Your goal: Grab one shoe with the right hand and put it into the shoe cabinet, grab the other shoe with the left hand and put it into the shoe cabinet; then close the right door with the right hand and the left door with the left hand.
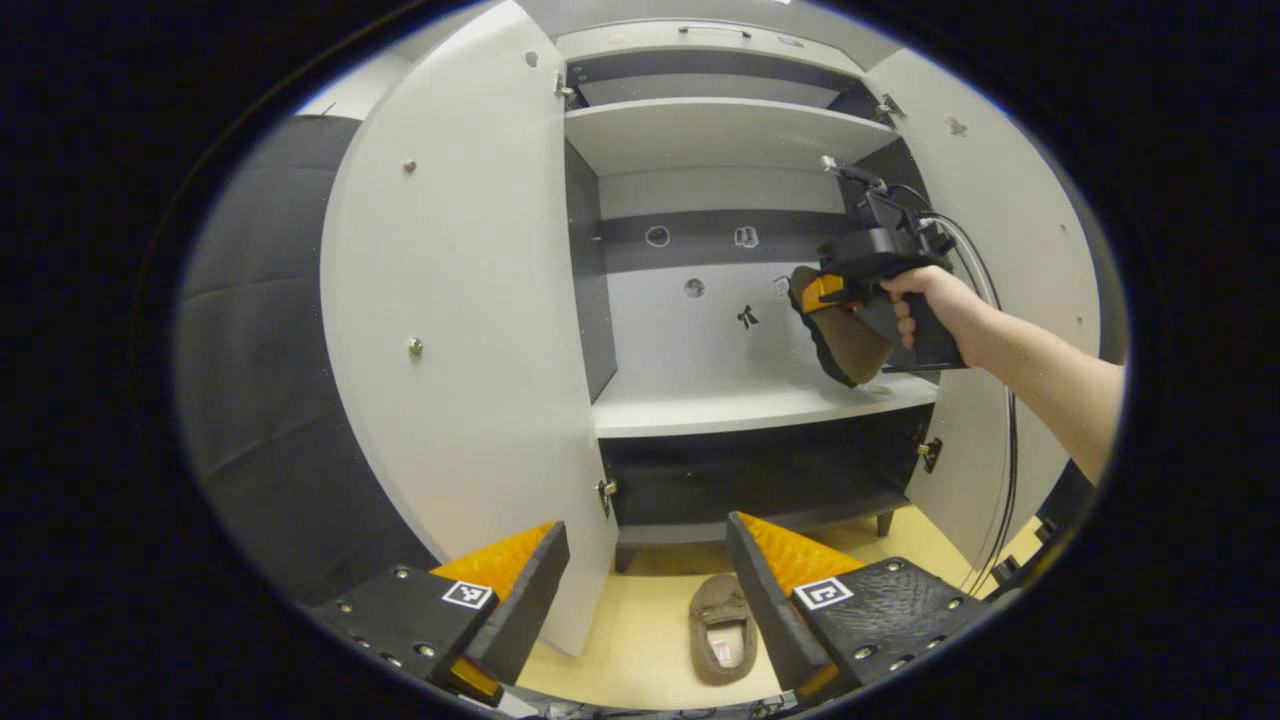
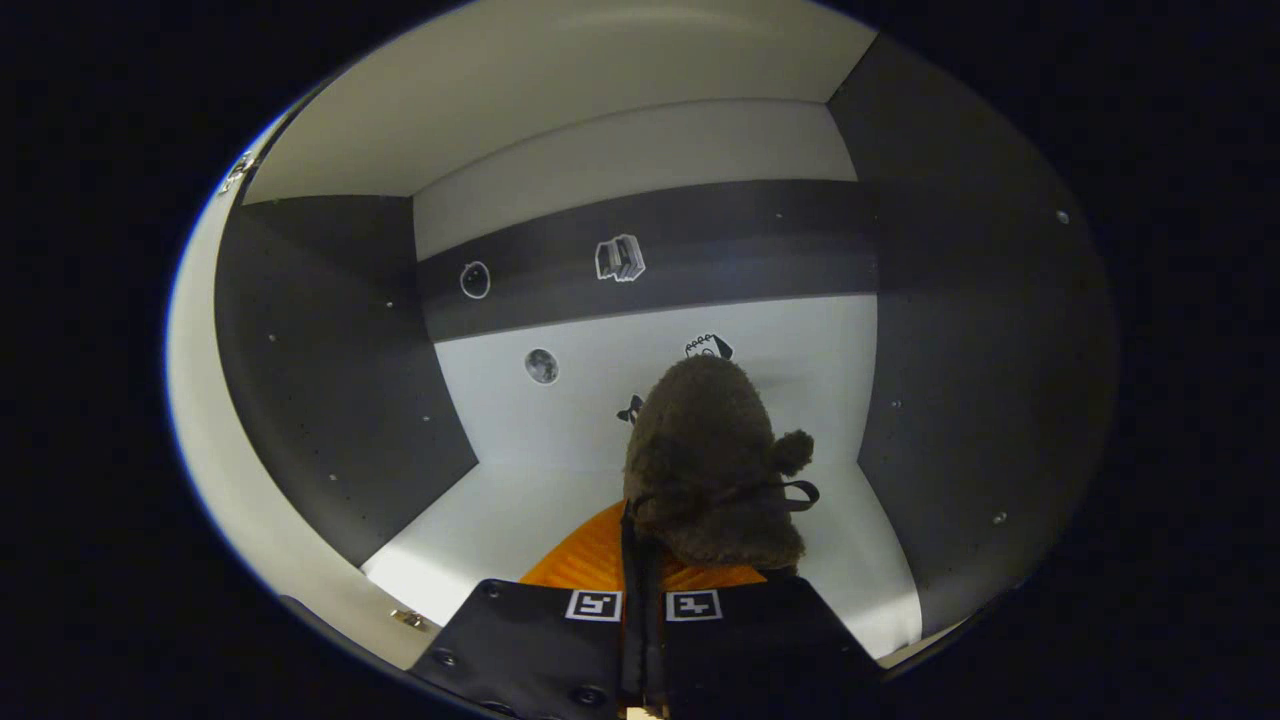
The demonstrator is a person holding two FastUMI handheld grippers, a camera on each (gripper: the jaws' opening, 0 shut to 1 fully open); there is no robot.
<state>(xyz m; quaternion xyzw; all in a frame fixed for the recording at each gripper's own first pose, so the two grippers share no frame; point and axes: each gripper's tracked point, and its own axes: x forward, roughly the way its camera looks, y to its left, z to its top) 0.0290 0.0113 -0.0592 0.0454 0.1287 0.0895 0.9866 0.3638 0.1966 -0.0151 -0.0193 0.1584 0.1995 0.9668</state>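
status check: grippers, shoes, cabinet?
Right gripper shut on first shoe, held over middle shelf. Left gripper open, second shoe on floor below. Both doors open, path clear.

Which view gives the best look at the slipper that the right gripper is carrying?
The right gripper view: the carried slipper sits close and centred, pinched between the right gripper fingers, inside the cabinet compartment. The left gripper view shows it small and farther off, from the side, hanging above the middle shelf.
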